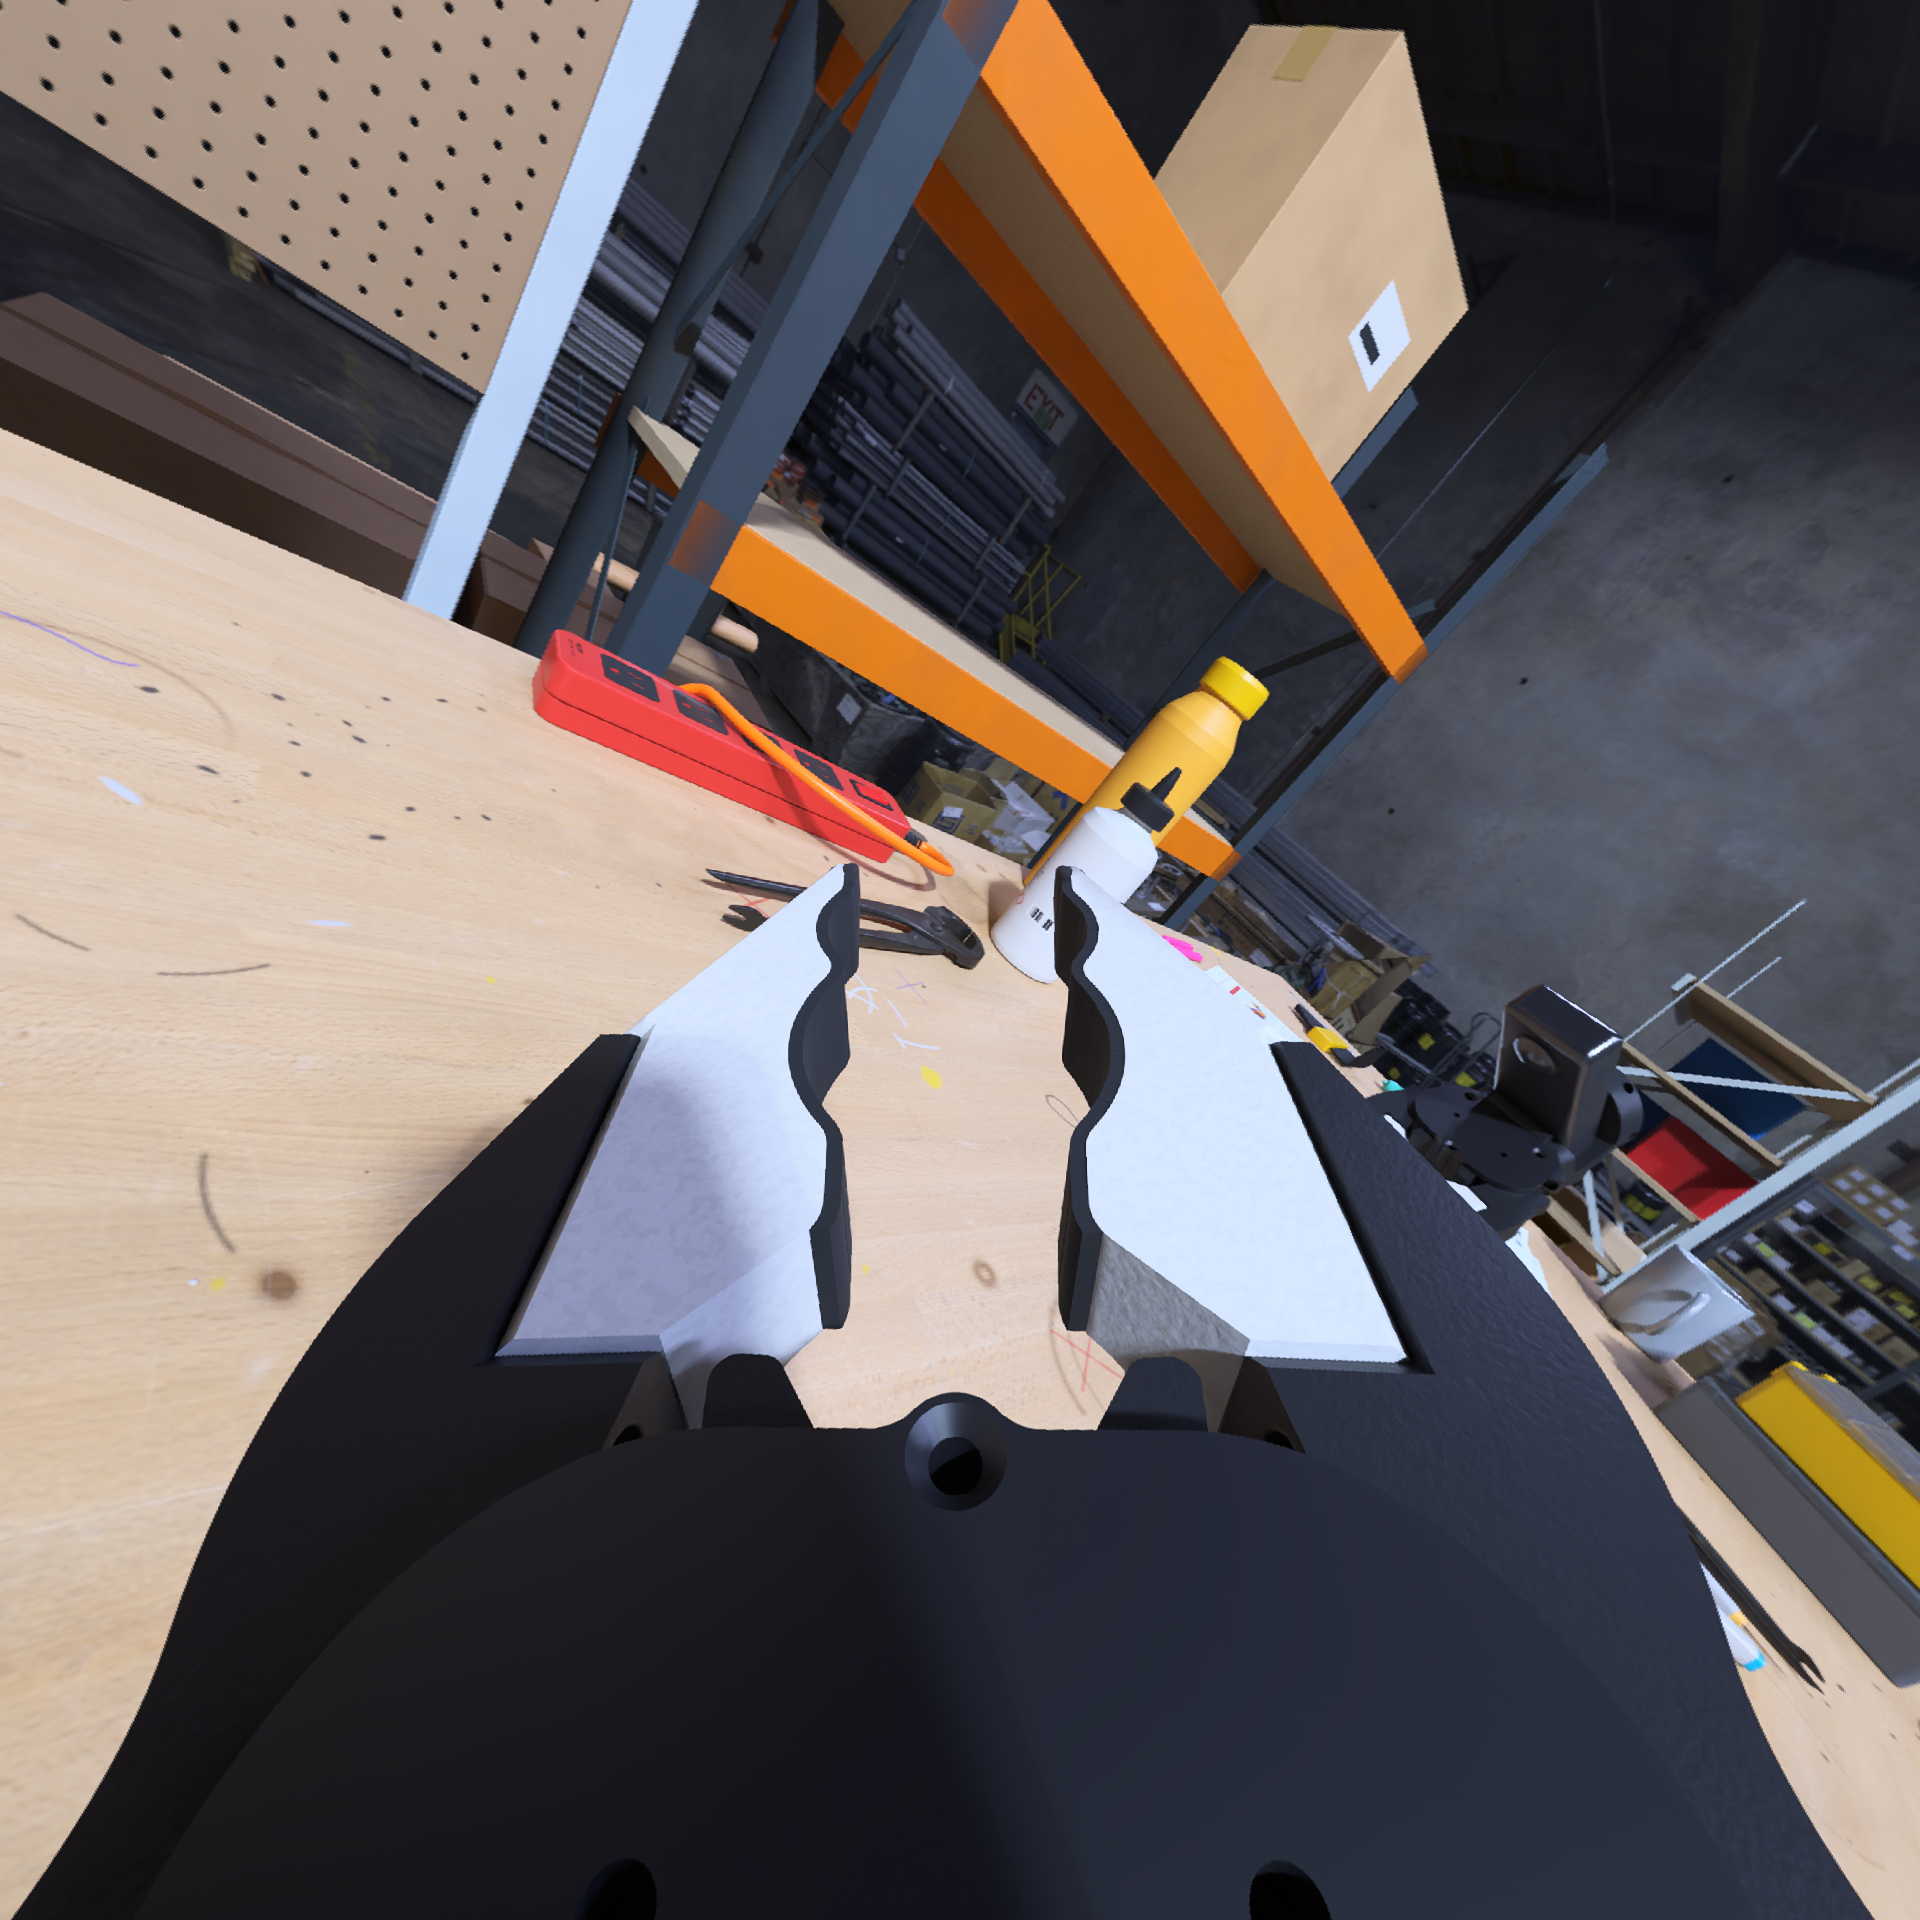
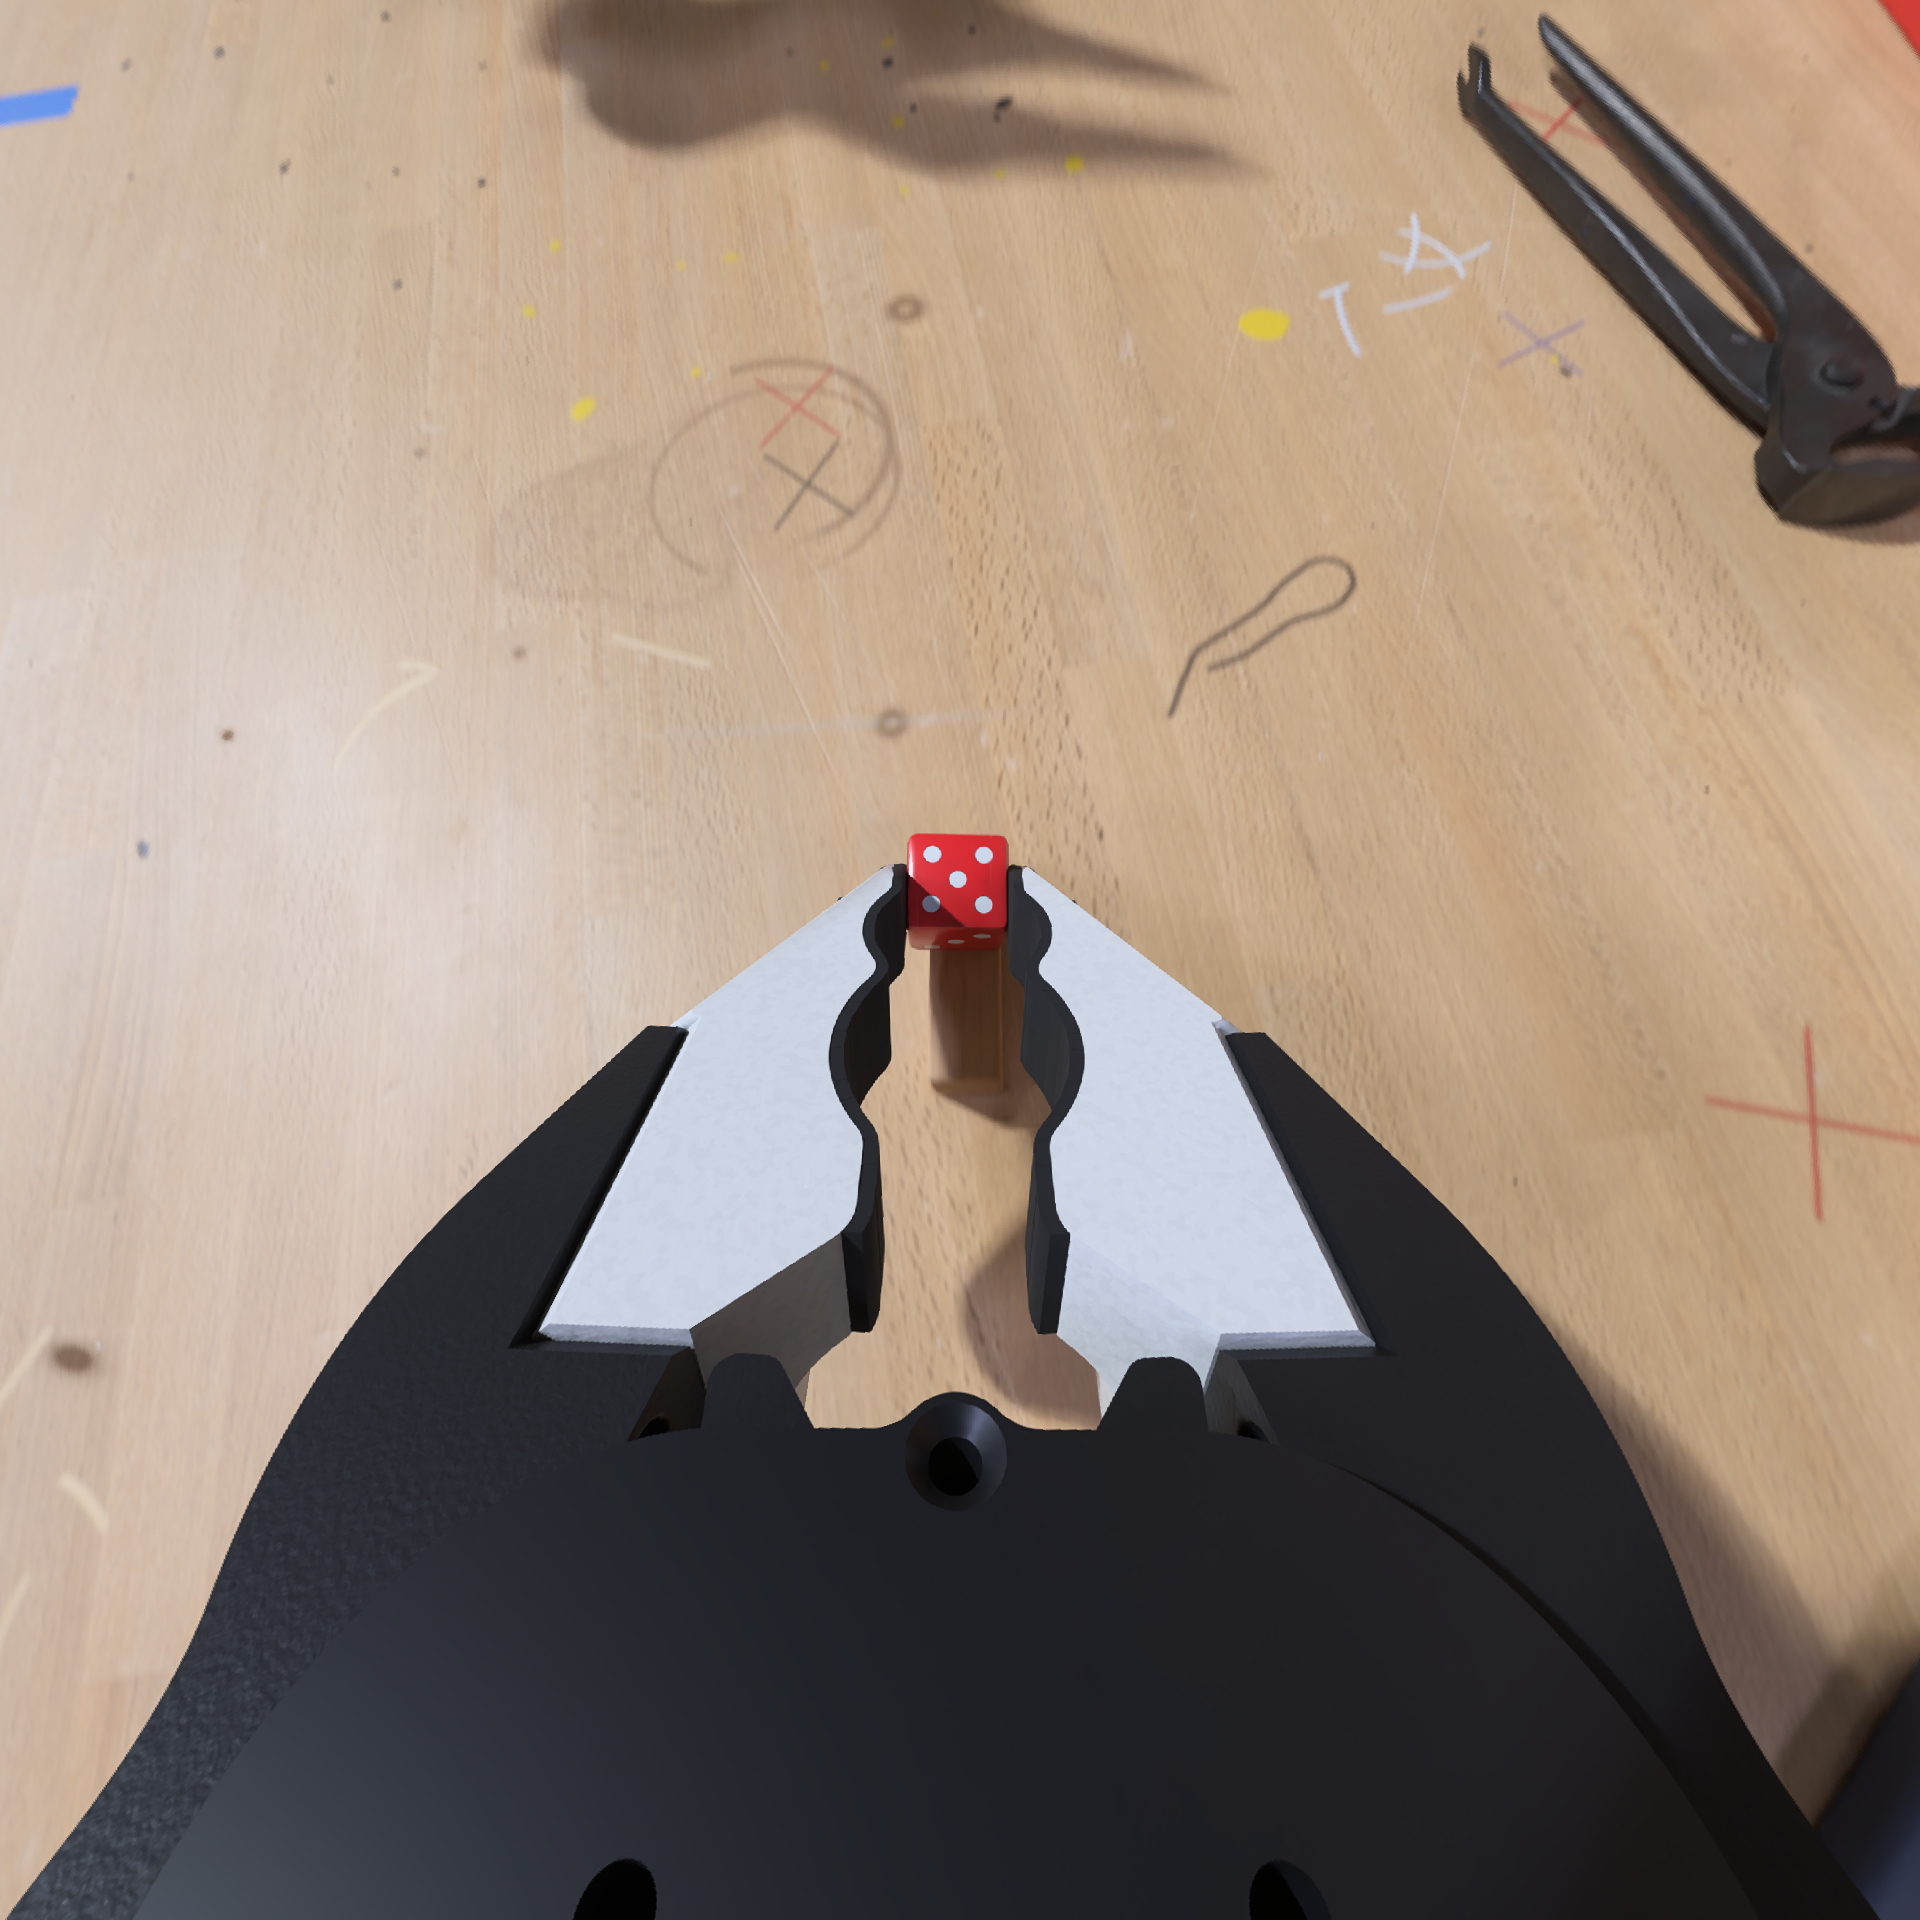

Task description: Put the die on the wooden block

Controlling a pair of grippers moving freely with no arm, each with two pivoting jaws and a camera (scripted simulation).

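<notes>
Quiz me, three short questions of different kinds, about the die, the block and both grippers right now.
1. True or false: the right gripper is shut on the die.
2. The wooden block shows: A) right below the die, between the right gripper's fingers B) beside the pincers C) in the left gripper.
3. Fill in: the left gripper is open and holds ____.

Key: 1 true; 2 A; 3 nothing.

Left gripper point(image 1: 956, 888): jaws parted, nothing between them, held above the counter point(image 1: 312, 987).
Right gripper point(image 2: 957, 883): fingertips clamped on the die point(image 2: 957, 888), pointed downward.
</notes>
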